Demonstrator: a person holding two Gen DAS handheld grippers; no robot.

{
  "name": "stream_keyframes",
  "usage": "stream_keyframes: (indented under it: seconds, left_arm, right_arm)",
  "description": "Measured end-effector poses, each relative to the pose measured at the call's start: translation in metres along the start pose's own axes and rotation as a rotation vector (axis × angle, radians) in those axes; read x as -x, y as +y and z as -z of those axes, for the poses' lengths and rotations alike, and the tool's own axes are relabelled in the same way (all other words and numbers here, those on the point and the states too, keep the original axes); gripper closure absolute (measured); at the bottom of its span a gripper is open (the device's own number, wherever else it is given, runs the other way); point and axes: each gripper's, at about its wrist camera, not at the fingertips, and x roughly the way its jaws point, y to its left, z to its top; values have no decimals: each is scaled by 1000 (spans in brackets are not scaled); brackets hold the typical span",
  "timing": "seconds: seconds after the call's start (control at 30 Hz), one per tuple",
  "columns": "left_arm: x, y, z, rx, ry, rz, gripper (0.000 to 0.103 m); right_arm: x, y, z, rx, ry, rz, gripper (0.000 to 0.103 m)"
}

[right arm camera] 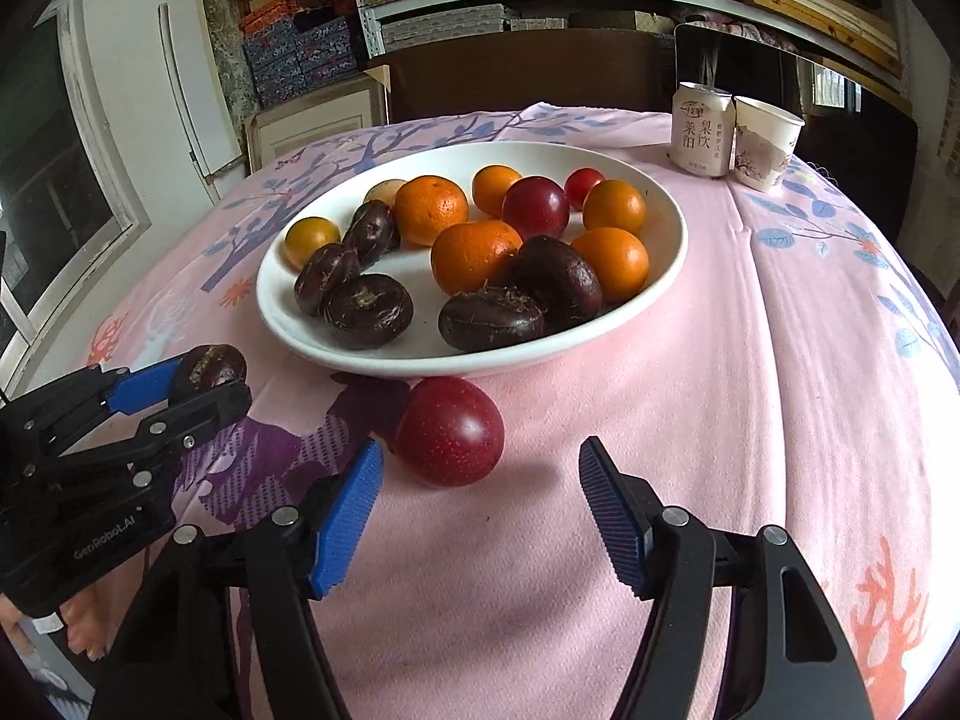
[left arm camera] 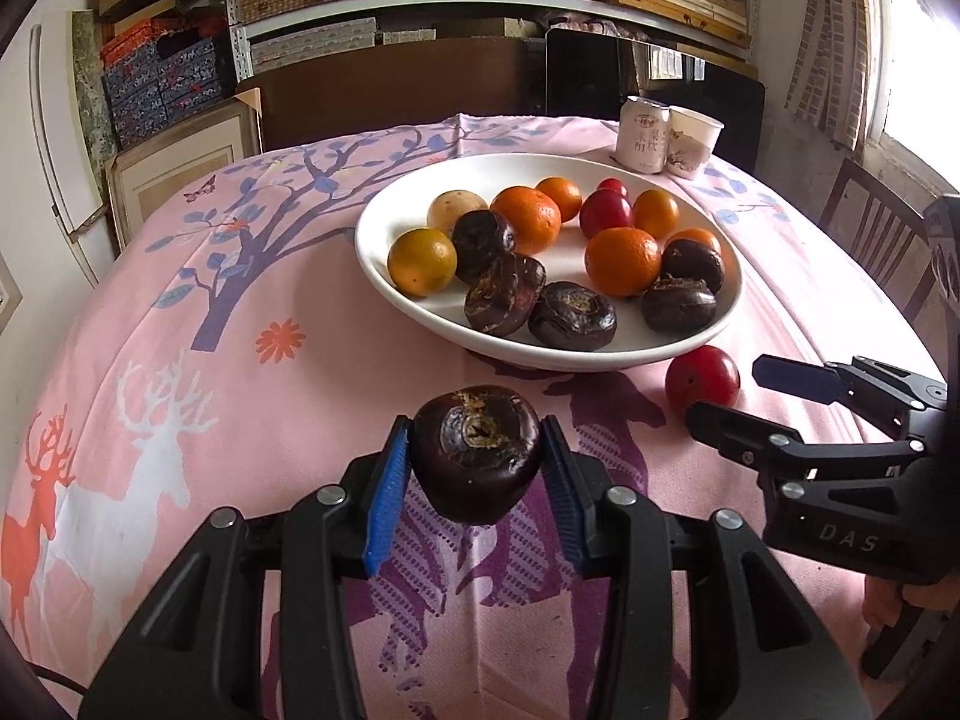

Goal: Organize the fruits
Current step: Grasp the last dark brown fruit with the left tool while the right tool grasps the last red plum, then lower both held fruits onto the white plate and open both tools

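My left gripper (left arm camera: 477,468) is shut on a dark brown water chestnut (left arm camera: 477,450), held above the tablecloth in front of the white plate (left arm camera: 384,276); it also shows in the right wrist view (right arm camera: 210,367). The plate (right arm camera: 666,276) holds several oranges, red plums and dark chestnuts. A red plum (right arm camera: 449,432) lies on the cloth just in front of the plate, also in the left wrist view (left arm camera: 702,377). My right gripper (right arm camera: 480,480) is open and empty, its fingers just short of the plum, one on each side.
A drink can (right arm camera: 702,126) and a paper cup (right arm camera: 765,141) stand at the far right of the table. A pink patterned tablecloth (right arm camera: 780,360) covers the table. Shelves with boxes stand behind; a wooden chair (left arm camera: 870,228) is at the right.
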Motion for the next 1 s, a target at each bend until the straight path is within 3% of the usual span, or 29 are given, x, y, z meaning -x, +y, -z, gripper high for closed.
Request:
stream_keyframes:
  seconds: [0.27, 0.37, 0.43, 1.0]
  left_arm:
    - [2, -1, 0, -6, -13, -20, 61]
    - [3, -4, 1, -17, -18, -32, 61]
    - [3, -5, 1, -24, -19, -36, 61]
    - [16, -10, 10, -42, -54, -55, 61]
  right_arm:
    - [-5, 6, -3, 11, 7, -4, 38]
    - [-8, 6, -3, 10, 20, -16, 48]
    - [-9, 7, -2, 11, 27, -24, 64]
    - [30, 2, 19, -2, -46, -79, 65]
